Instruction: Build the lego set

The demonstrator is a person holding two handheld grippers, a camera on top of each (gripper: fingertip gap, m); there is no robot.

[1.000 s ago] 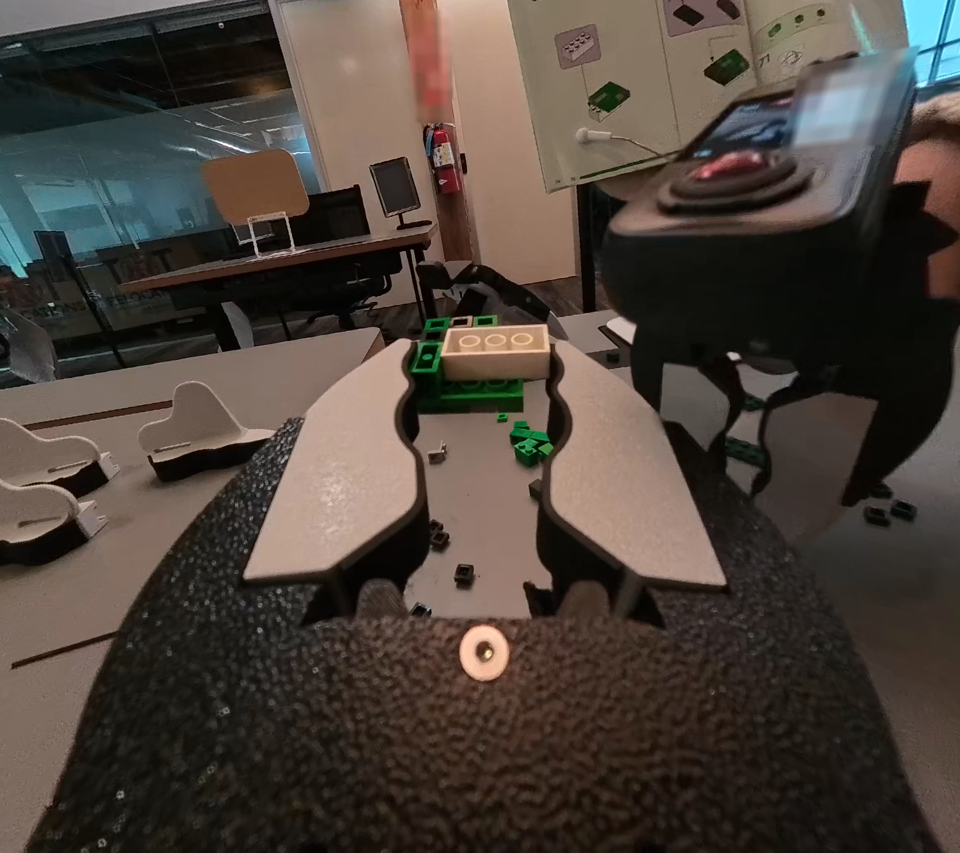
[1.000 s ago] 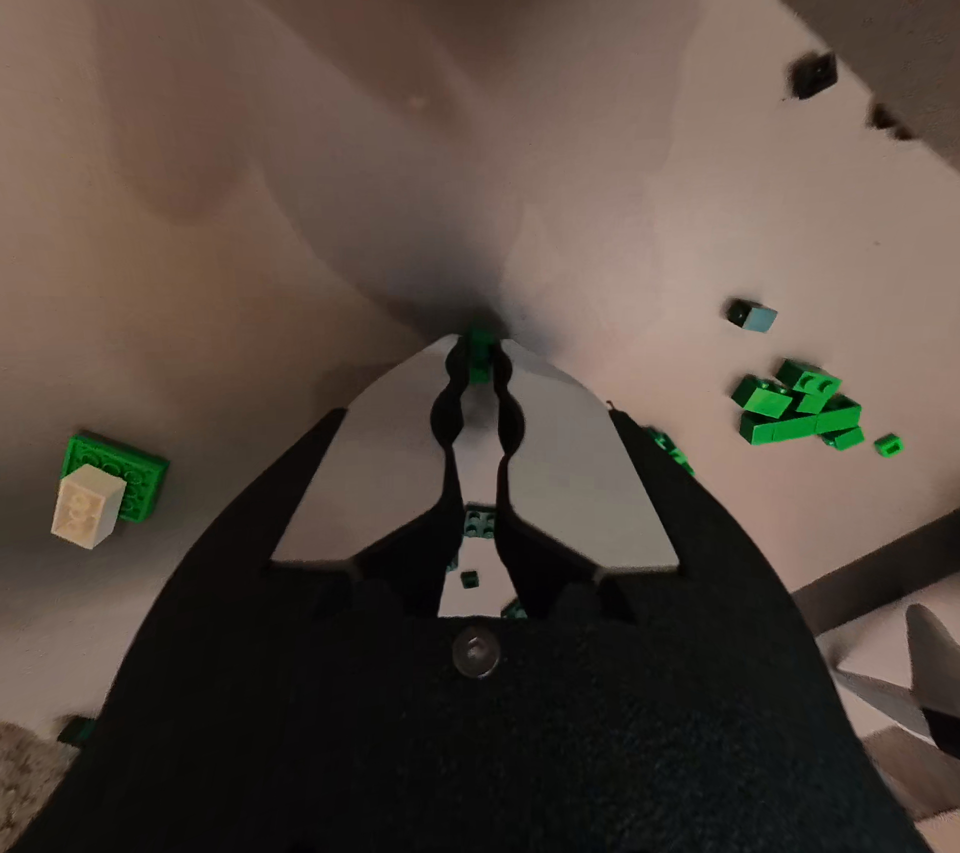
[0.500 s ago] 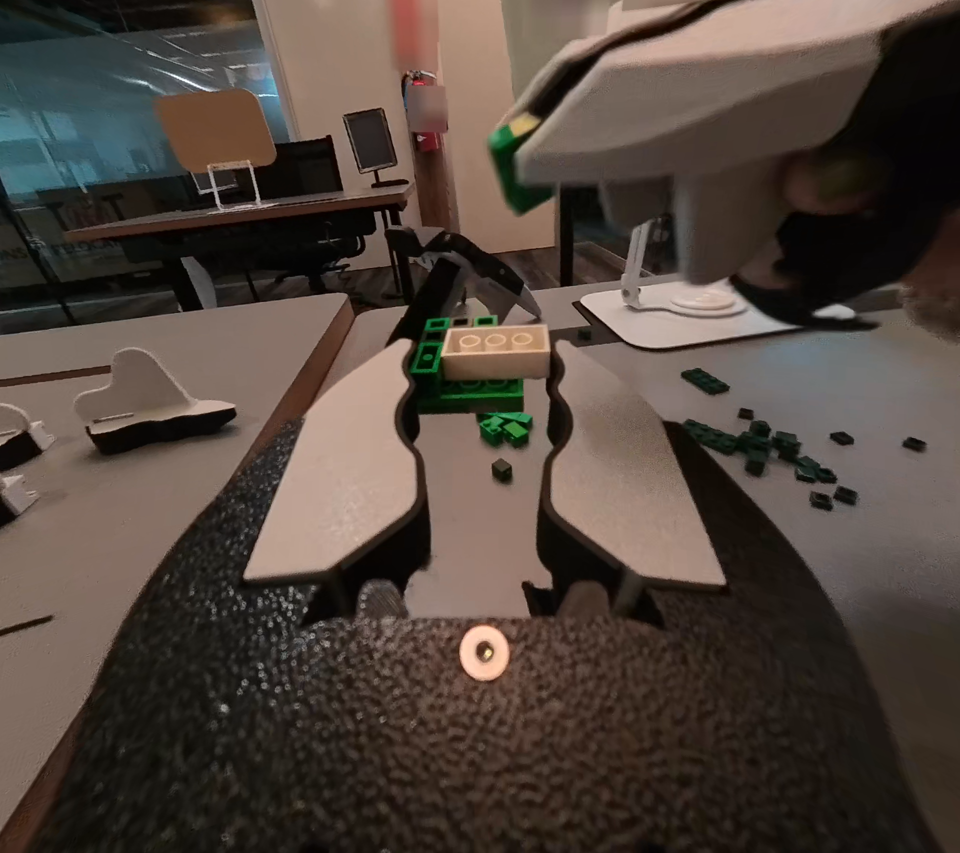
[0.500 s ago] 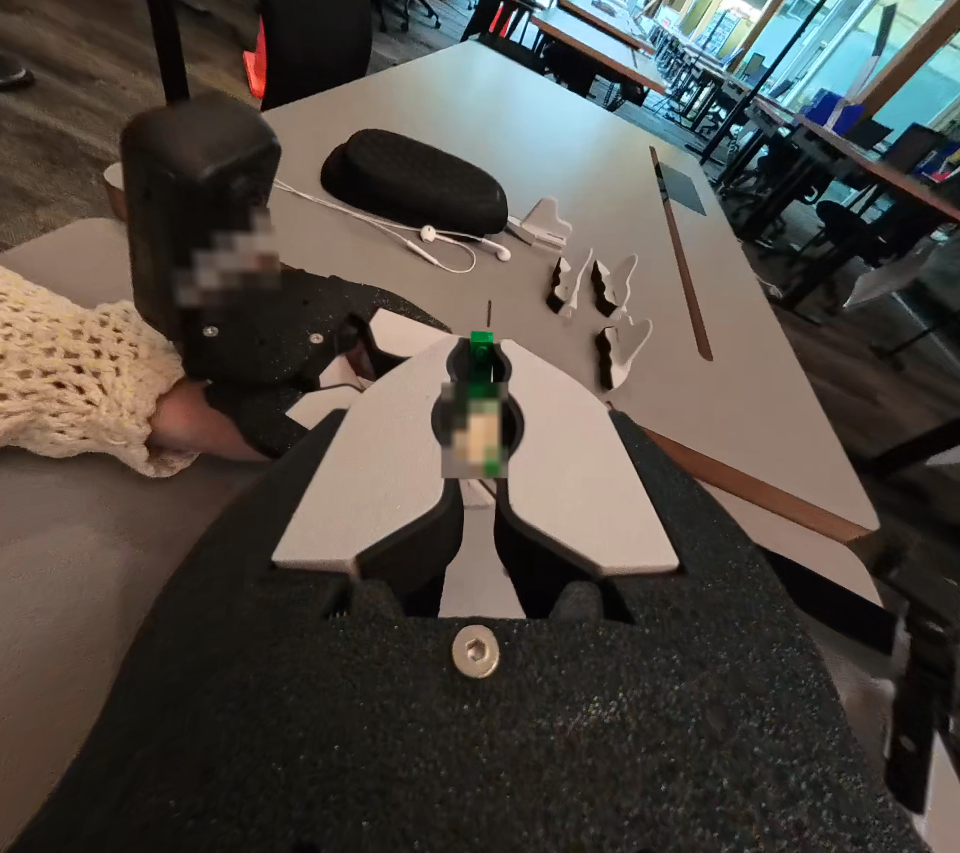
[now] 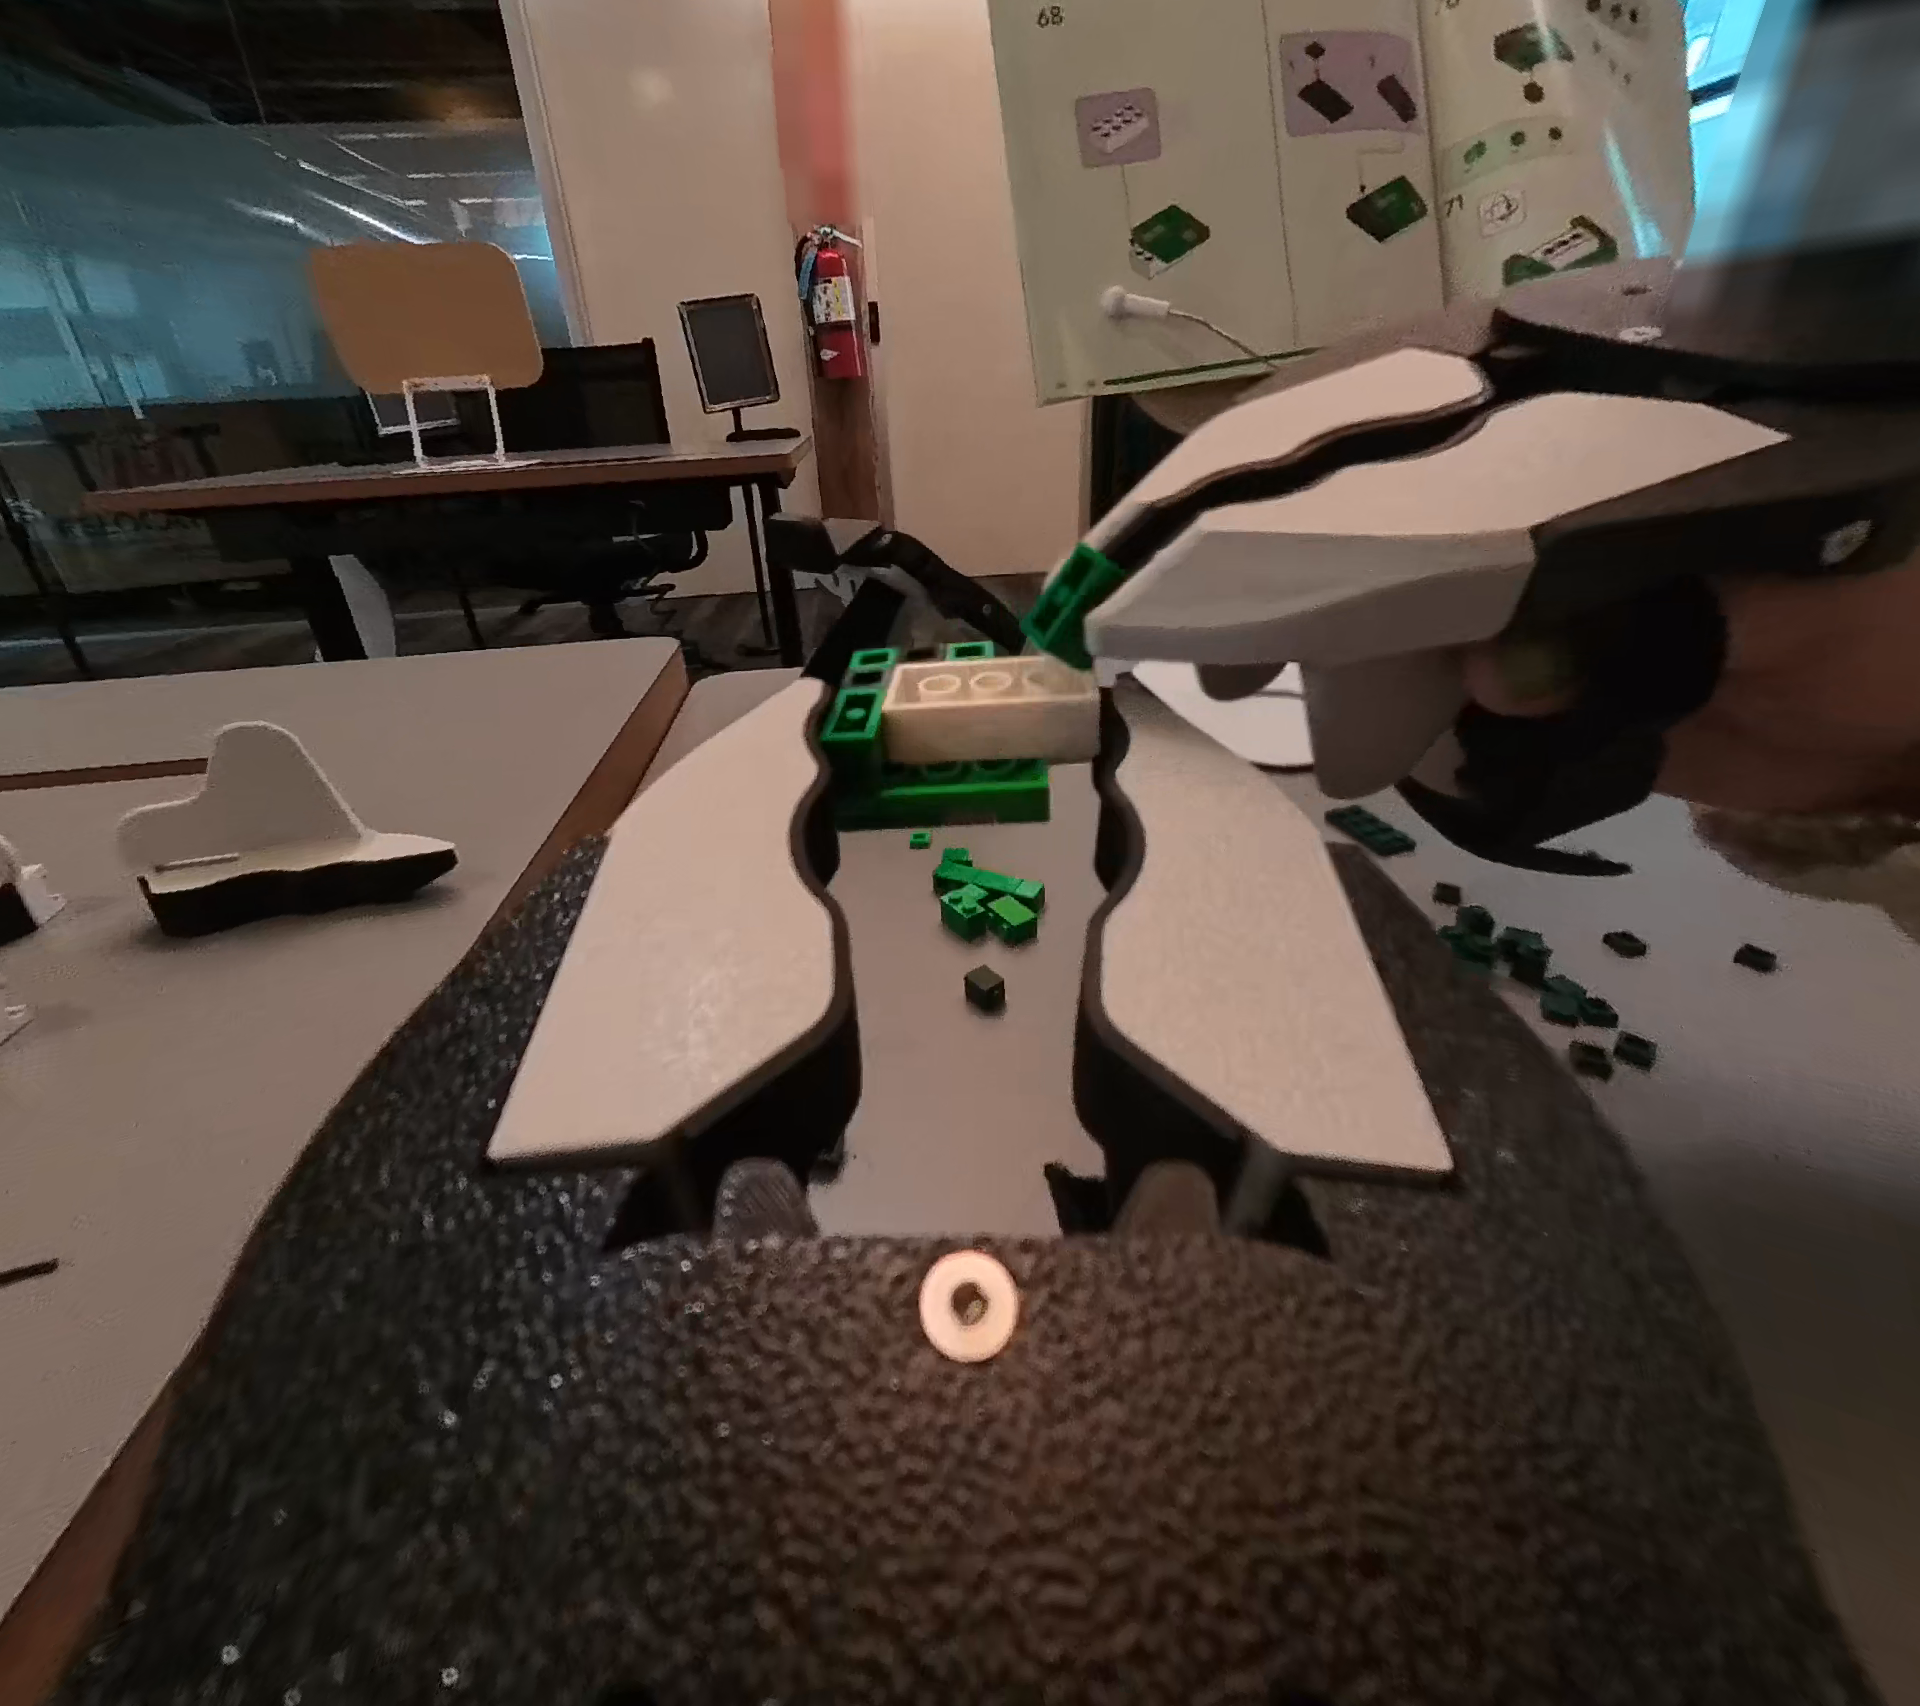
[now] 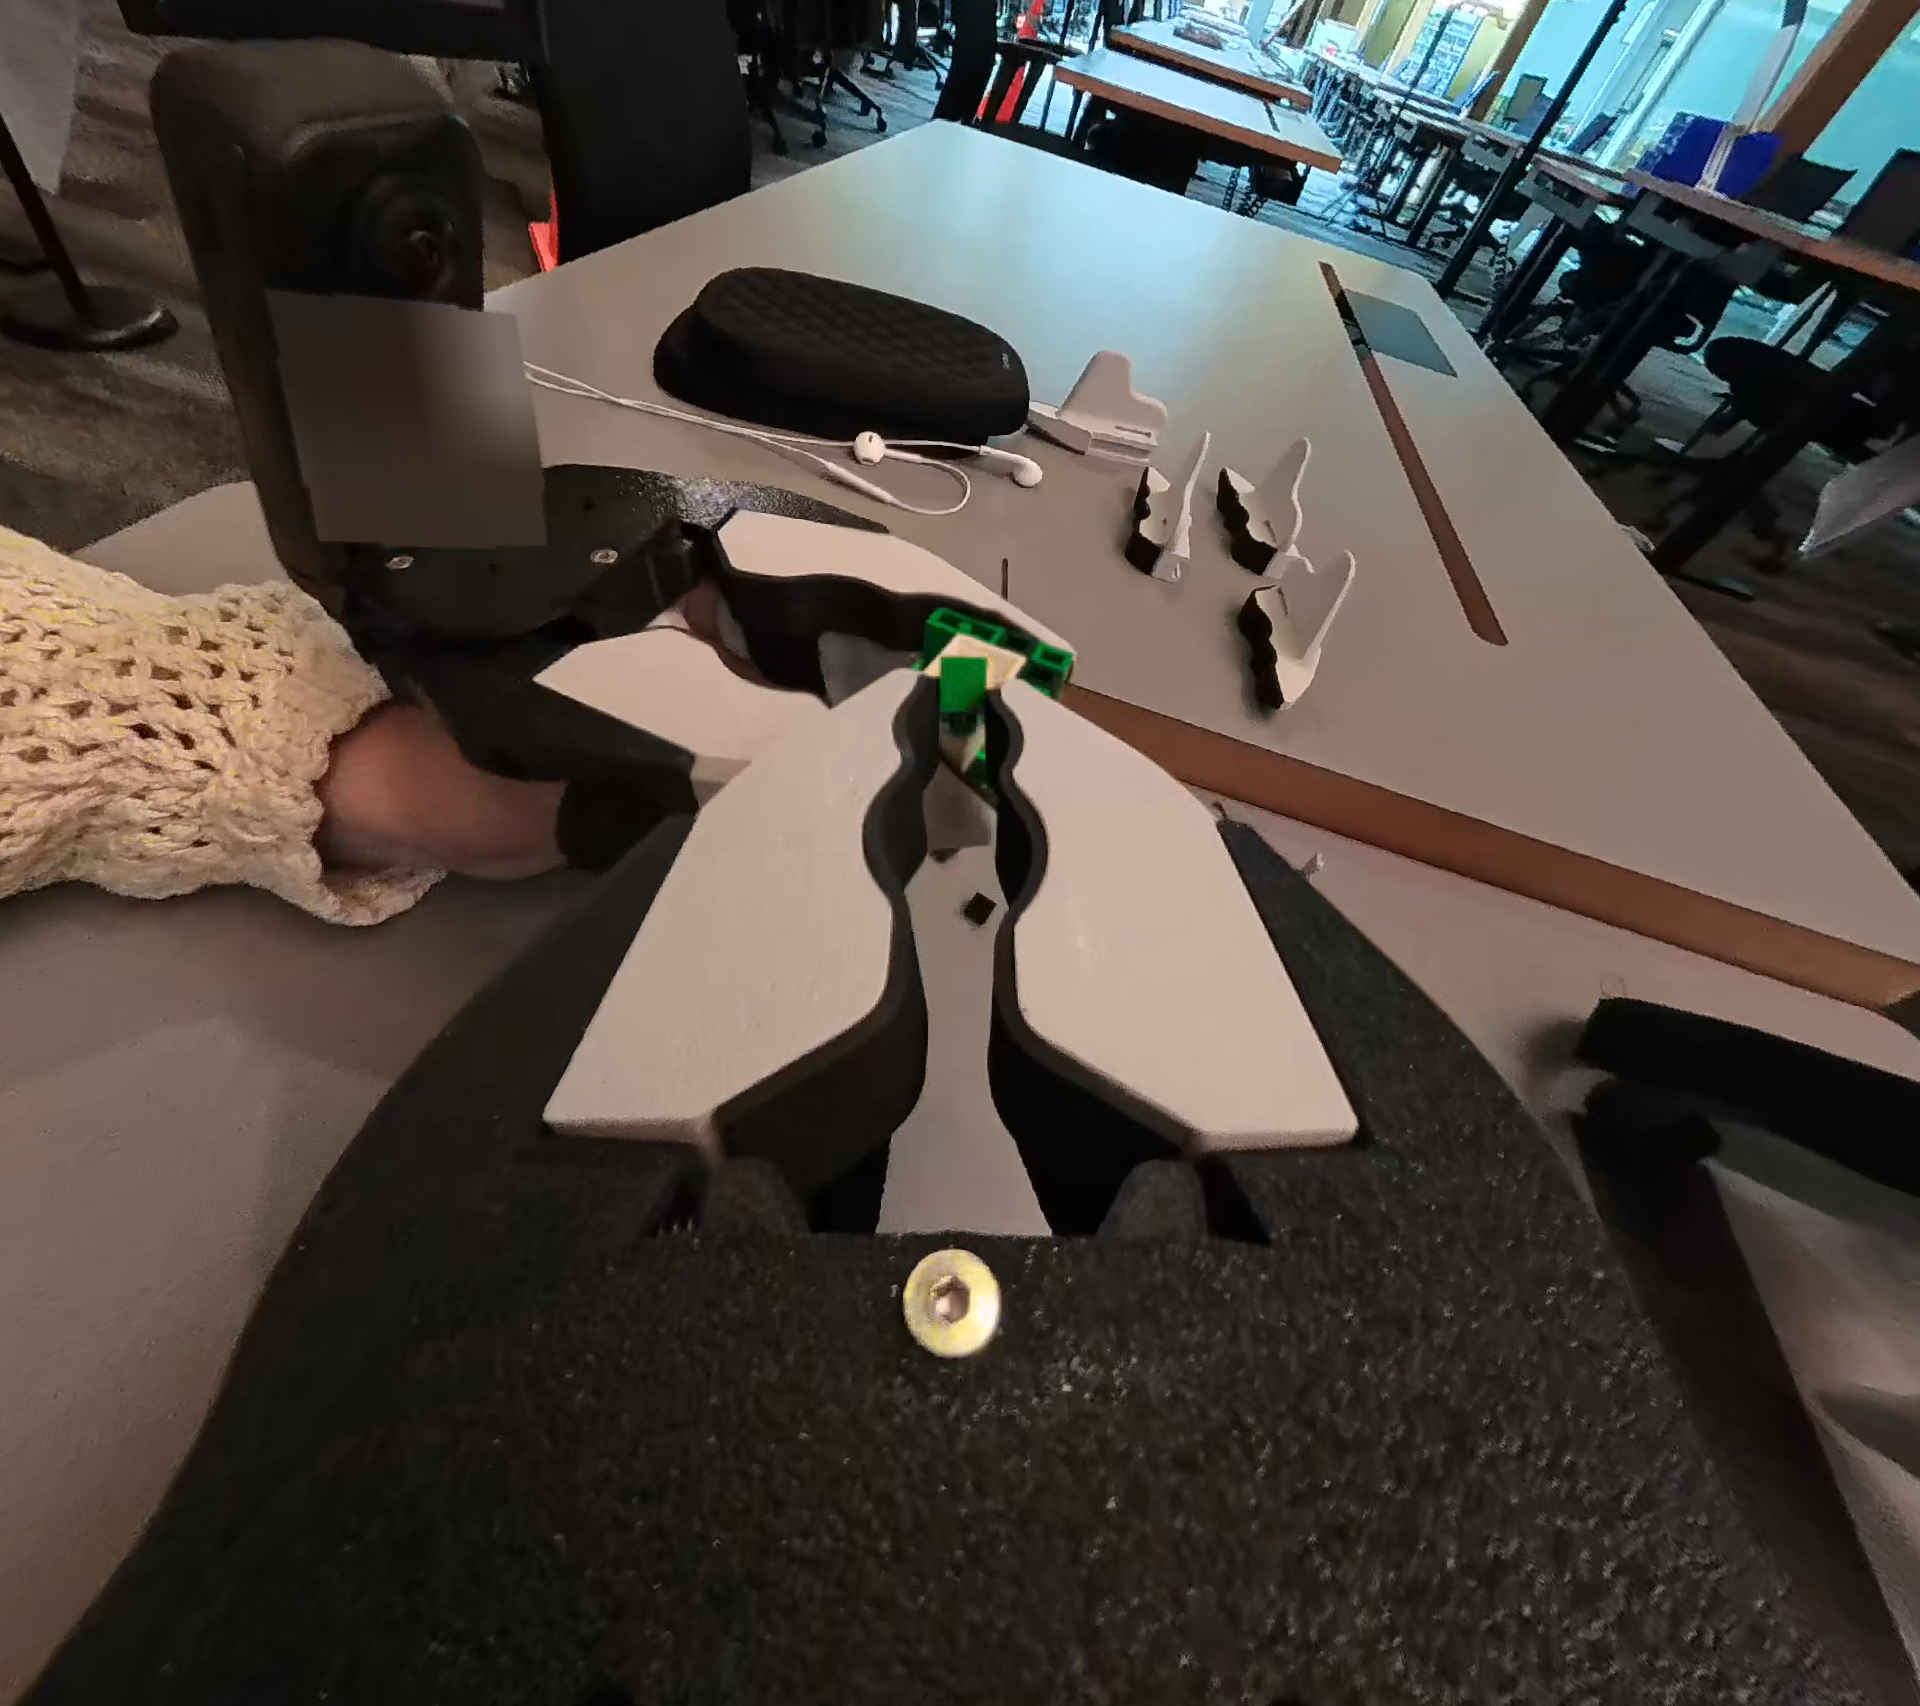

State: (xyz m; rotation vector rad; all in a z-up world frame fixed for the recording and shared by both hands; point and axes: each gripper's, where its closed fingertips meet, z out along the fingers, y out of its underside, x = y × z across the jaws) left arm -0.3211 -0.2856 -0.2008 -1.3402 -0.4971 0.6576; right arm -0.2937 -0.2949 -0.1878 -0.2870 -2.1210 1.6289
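Observation:
My left gripper (image 5: 964, 721) is shut on a lego assembly: a white brick (image 5: 987, 711) on green plates (image 5: 940, 794), held just above the table. My right gripper (image 5: 1081, 607) comes in from the right, shut on a small green brick (image 5: 1070, 607) tilted down at the white brick's right end. In the right wrist view my right gripper (image 6: 961, 690) pinches the green brick (image 6: 961, 682) right in front of the assembly (image 6: 1029, 657), which sits in the left gripper's fingers (image 6: 831, 560). Whether the brick touches the assembly I cannot tell.
An open instruction booklet (image 5: 1299, 129) stands behind. Loose green bricks (image 5: 987, 898) and dark pieces (image 5: 1538, 960) lie on the grey table (image 5: 312, 1085). Spare gripper fingers (image 5: 270, 846) lie left. A black case (image 6: 842, 352) and white earphones (image 6: 883, 451) lie on the adjoining table. My left and right fingertips are right by each other.
My right gripper rose from the table with the green brick, swung round and came down to the white brick's right end. My left gripper kept hold of the assembly.

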